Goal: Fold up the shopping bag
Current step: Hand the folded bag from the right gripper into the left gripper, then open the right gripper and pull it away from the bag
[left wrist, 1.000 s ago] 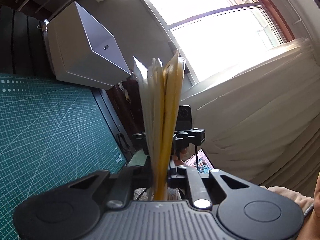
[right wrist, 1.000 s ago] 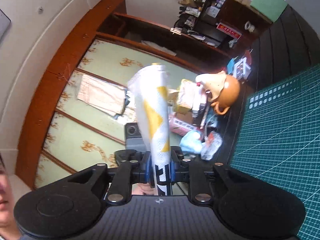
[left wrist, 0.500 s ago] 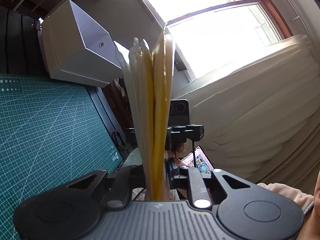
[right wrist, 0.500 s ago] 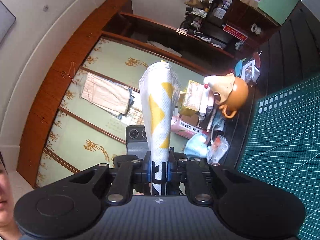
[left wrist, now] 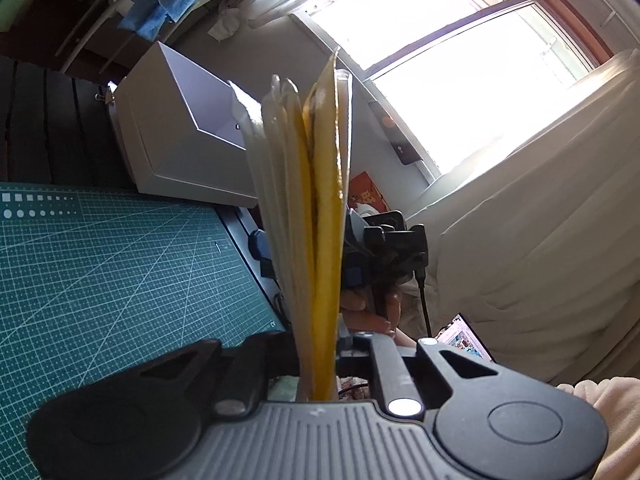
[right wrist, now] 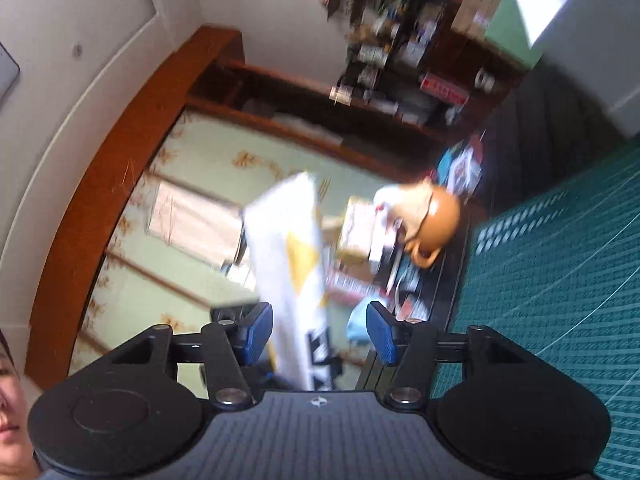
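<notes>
Our left claw (left wrist: 318, 360) is clamped on the bag (left wrist: 312, 208), pinching several layers at once. The layers rise edge-on from the jaws as a tight sheaf of white and yellow. We judge that this grip is what keeps the fold lines stacked, so the left side serves as the anchor.

Our right claw (right wrist: 320, 330) stands with its jaws wide apart, and the blue pads (right wrist: 260, 330) sit clear of the cloth on both sides. The bag (right wrist: 294, 276) runs up between them, white with yellow patches and dark lettering near the base, but nothing on this side squeezes it. The right view is blurred, so we cannot tell whether the cloth brushes either pad. An open right claw suggests a regrip lower or further along, to set the next fold.

Across the bag, in the left view, we see the right claw's body and the hand (left wrist: 368, 304) that carries it, close behind the sheaf.

The bag is held up in the air, well above the green mat (left wrist: 120, 272) on the counter, which lies off to one side in each view. Held only at one point, the loose end may sag or splay open.
</notes>
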Tool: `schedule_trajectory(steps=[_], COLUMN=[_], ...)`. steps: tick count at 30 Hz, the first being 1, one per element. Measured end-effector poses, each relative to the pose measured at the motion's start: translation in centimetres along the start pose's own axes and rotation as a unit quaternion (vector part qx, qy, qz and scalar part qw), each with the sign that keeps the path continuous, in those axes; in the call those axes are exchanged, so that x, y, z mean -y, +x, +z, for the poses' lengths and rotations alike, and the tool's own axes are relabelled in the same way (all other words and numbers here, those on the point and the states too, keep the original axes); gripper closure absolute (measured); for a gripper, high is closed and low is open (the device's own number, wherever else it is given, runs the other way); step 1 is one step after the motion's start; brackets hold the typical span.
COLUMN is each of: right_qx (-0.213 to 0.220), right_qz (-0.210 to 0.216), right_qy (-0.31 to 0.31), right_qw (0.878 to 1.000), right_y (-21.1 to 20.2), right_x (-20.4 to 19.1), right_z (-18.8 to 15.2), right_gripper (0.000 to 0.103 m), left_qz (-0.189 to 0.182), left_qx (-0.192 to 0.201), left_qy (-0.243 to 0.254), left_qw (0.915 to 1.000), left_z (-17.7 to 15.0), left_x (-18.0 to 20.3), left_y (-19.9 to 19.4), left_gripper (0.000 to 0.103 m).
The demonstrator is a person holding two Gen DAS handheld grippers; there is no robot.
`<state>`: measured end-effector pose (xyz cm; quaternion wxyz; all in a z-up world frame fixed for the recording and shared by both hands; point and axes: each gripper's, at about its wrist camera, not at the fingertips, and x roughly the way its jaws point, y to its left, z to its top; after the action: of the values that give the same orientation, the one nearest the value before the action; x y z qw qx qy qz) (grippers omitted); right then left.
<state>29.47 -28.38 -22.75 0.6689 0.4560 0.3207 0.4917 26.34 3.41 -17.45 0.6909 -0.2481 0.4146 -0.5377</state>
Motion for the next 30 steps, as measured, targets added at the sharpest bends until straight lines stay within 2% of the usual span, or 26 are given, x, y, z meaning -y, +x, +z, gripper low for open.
schedule_trajectory(steps=[1, 3, 5, 6, 8, 9, 10, 12, 14, 15, 16, 18, 19, 21, 22, 23, 24, 26, 29, 30], right_qx=[0.001, -0.007, -0.019, -0.021, -0.014, -0.005, 0.004, 0.026, 0.045, 0.052, 0.056, 0.078, 0.090, 0.120, 0.129, 0.136, 0.149, 0.166, 0.183, 0.176], right_qz=[0.002, 0.008, 0.010, 0.003, -0.026, -0.053, -0.080, -0.155, -0.243, -0.278, -0.296, -0.345, -0.363, -0.384, -0.386, -0.389, -0.400, -0.423, -0.484, -0.502], right_qy=[-0.007, -0.028, -0.042, -0.047, -0.058, -0.065, -0.073, -0.106, -0.164, -0.194, -0.208, -0.232, -0.240, -0.250, -0.249, -0.242, -0.232, -0.216, -0.168, -0.154], right_qw=[1.000, 1.000, 0.999, 0.999, 0.998, 0.996, 0.994, 0.982, 0.955, 0.939, 0.931, 0.906, 0.896, 0.881, 0.879, 0.878, 0.874, 0.864, 0.839, 0.833], right_y=[0.0, 0.6, 1.2, 1.3, 1.0, 0.4, -0.1, -1.2, -1.5, -1.5, -1.4, -1.2, -1.2, -1.9, -2.3, -2.7, -3.5, -4.7, -7.9, -8.6], right_x=[-0.2, -0.9, -1.3, -1.4, -1.6, -1.8, -2.0, -2.9, -4.6, -5.5, -6.0, -7.2, -7.7, -8.6, -8.9, -9.1, -9.5, -9.9, -10.4, -10.4], right_z=[0.1, 0.1, 0.1, 0.0, -0.2, -0.2, -0.2, -0.4, -1.2, -1.8, -2.2, -3.4, -3.9, -4.8, -5.0, -4.9, -4.6, -4.0, -1.8, -1.2], right_gripper=[0.050, 0.040, 0.039, 0.039, 0.039, 0.039, 0.039, 0.039, 0.040, 0.042, 0.042, 0.042, 0.042, 0.042, 0.042, 0.042, 0.042, 0.042, 0.043, 0.052], left_qz=[-0.003, -0.015, -0.006, 0.018, 0.099, 0.145, 0.192, 0.241, 0.282, 0.296, 0.304, 0.335, 0.360, 0.379, 0.391, 0.397, 0.412, 0.424, 0.422, 0.418], left_qx=[-0.002, -0.007, -0.008, -0.003, 0.022, 0.036, 0.052, 0.064, 0.071, 0.076, 0.076, 0.072, 0.076, 0.081, 0.083, 0.086, 0.097, 0.116, 0.137, 0.135], left_qy=[0.001, -0.003, -0.001, 0.007, 0.054, 0.084, 0.119, 0.156, 0.186, 0.191, 0.192, 0.201, 0.224, 0.251, 0.270, 0.284, 0.308, 0.336, 0.339, 0.330], left_qw=[1.0000, 0.9999, 1.0000, 0.9998, 0.9934, 0.9851, 0.9728, 0.9558, 0.9386, 0.9330, 0.9302, 0.9176, 0.9023, 0.8869, 0.8761, 0.8688, 0.8523, 0.8330, 0.8297, 0.8358], left_z=[0.0, 0.0, -0.2, -0.3, -0.7, -1.0, -1.3, -1.7, -2.1, -2.4, -2.6, -2.9, -3.4, -3.8, -4.1, -4.3, -4.6, -5.3, -5.5, -5.2], left_x=[0.0, -0.2, 0.1, 0.4, 1.4, 2.0, 2.6, 3.1, 3.5, 3.4, 3.4, 3.4, 3.6, 4.1, 4.4, 4.8, 5.4, 6.2, 6.6, 6.5], left_y=[0.4, 1.4, 1.6, 1.6, 1.6, 1.7, 2.0, 2.7, 3.6, 4.1, 4.3, 5.0, 5.5, 6.1, 6.4, 6.5, 6.9, 7.3, 7.4, 7.5], left_gripper=[0.092, 0.092, 0.092, 0.092, 0.092, 0.092, 0.092, 0.092, 0.092, 0.091, 0.091, 0.091, 0.091, 0.091, 0.091, 0.091, 0.091, 0.091, 0.091, 0.091])
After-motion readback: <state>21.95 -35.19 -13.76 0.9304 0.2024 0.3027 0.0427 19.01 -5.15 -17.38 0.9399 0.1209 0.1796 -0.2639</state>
